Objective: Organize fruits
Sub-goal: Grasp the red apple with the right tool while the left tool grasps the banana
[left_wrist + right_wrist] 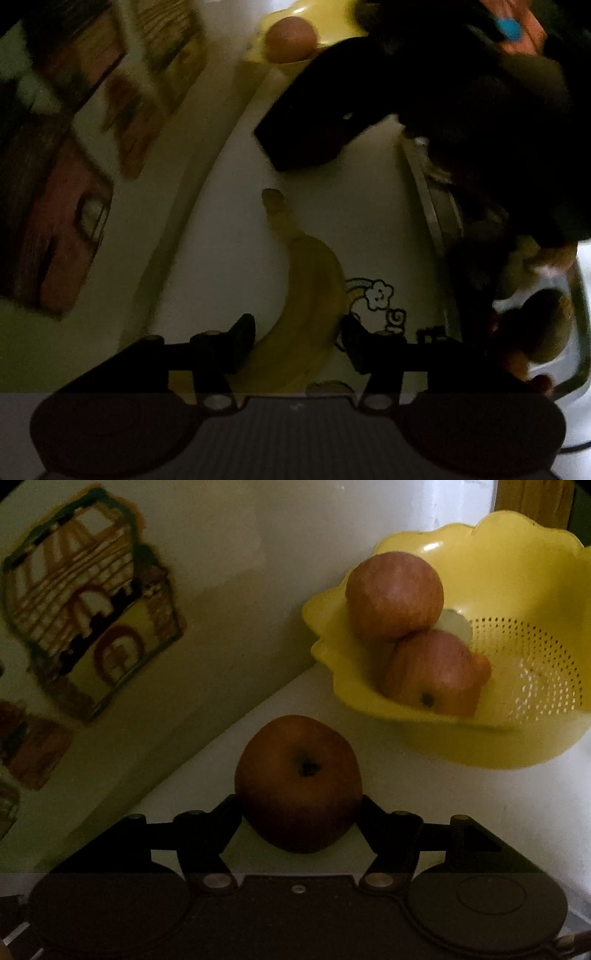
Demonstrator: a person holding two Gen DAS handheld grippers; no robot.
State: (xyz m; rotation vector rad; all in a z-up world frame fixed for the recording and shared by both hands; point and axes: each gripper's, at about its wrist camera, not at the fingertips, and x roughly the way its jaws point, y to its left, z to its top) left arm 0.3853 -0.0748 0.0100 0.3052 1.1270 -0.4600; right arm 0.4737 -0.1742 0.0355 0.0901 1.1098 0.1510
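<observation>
In the left wrist view a yellow banana (310, 295) lies lengthwise between the fingers of my left gripper (298, 330), stem pointing away. Both pads touch its sides, so the gripper is shut on it, low over a white surface. In the right wrist view my right gripper (299, 812) is shut on a red apple (299, 779), stem end facing the camera, held just above the white counter. A yellow perforated bowl (517, 572) stands ahead to the right with two red apples (395, 594) stacked at its near left side. The right gripper's dark body (332, 110) looms over the banana.
A white wall with coloured drawings (88, 602) runs along the left of the counter. A rainbow doodle (373, 295) marks the surface beside the banana. At the right, a metal tray (439, 221) holds several dim fruits (543, 325). The yellow bowl (332, 18) shows at the top.
</observation>
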